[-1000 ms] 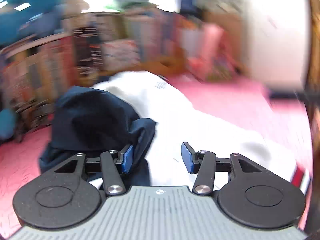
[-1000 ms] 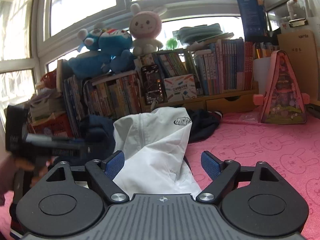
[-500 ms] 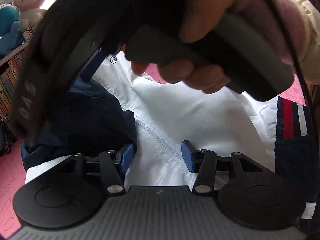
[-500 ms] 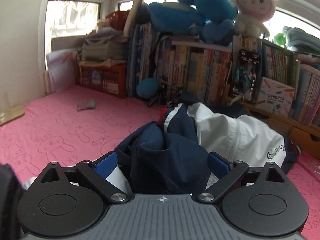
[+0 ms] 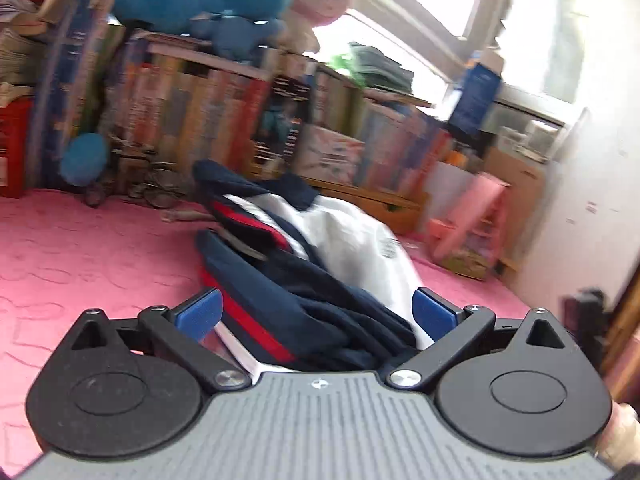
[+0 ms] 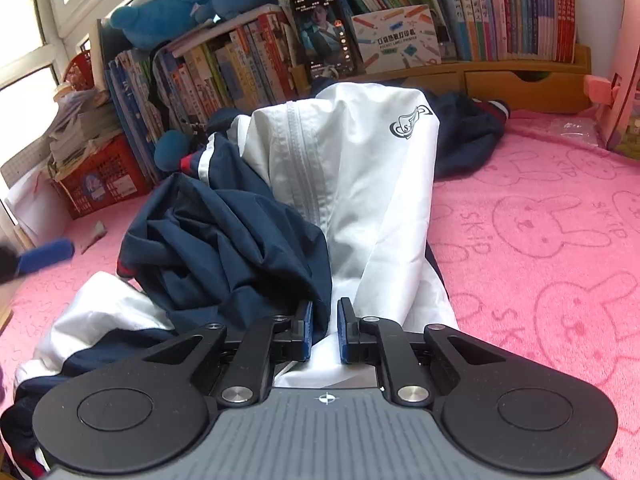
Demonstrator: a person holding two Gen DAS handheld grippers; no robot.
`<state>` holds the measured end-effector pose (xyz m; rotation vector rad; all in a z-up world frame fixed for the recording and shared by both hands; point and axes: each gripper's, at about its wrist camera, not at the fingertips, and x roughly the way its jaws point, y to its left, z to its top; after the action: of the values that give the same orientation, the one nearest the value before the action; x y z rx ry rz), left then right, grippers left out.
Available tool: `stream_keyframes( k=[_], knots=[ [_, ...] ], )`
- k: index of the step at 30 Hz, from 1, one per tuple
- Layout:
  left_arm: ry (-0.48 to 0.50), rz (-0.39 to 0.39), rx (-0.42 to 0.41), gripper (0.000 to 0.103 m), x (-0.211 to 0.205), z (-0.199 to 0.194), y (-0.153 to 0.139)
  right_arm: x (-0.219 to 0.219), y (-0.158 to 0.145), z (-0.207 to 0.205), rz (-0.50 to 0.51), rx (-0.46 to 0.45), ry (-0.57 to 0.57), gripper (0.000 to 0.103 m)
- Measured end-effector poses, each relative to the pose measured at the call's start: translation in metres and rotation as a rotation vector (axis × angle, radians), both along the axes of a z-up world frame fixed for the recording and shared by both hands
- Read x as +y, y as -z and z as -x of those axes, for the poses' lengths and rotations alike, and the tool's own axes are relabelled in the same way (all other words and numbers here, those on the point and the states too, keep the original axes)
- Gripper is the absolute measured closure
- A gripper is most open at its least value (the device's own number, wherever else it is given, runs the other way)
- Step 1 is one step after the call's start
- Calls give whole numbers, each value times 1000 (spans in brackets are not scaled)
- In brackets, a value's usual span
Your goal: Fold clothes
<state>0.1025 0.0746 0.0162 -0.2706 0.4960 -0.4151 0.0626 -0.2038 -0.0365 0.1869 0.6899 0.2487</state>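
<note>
The white-and-navy jacket (image 6: 352,184) lay bunched on the pink rabbit-print blanket (image 6: 540,240), bookshelf (image 6: 500,12) at twelve o'clock. The right gripper (image 6: 325,330) pinched its fabric; the left gripper (image 5: 316,312) was spreading wide, cloth loose between.

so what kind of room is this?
Likely a child's bedroom or study: a row of books, blue plush toys on top, and a pink bunny-print mat under the jacket.

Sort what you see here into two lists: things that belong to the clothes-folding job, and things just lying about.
Belongs to the job:
- white and navy jacket
- right gripper, shut on the jacket
- left gripper, jaws opening

Lying about:
- books
- blue plush toy
- phone
- red crate
</note>
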Motion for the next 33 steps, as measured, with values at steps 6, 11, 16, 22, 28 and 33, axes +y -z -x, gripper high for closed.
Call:
stream_keyframes(
  k=[6,11,16,22,28,33],
  knots=[
    [-160,218,329,7,-5,-79,39,16,8,9,65,-62,1,87],
    [-159,278,330,78,-4,-77,41,2,10,6,-27,-41,21,83],
    [-265,144,158,97,29,-61,-8,-1,12,4,-35,-28,42,83],
    [-534,38,-56,97,132,-26,-85,-13,14,7,-126,-55,37,52],
    [-851,-283,-212,93,227,-12,-125,-7,14,4,-85,-37,31,52],
    [-1024,-495,41,80,280,-30,-79,-3,14,2,-55,-28,20,50]
  ],
)
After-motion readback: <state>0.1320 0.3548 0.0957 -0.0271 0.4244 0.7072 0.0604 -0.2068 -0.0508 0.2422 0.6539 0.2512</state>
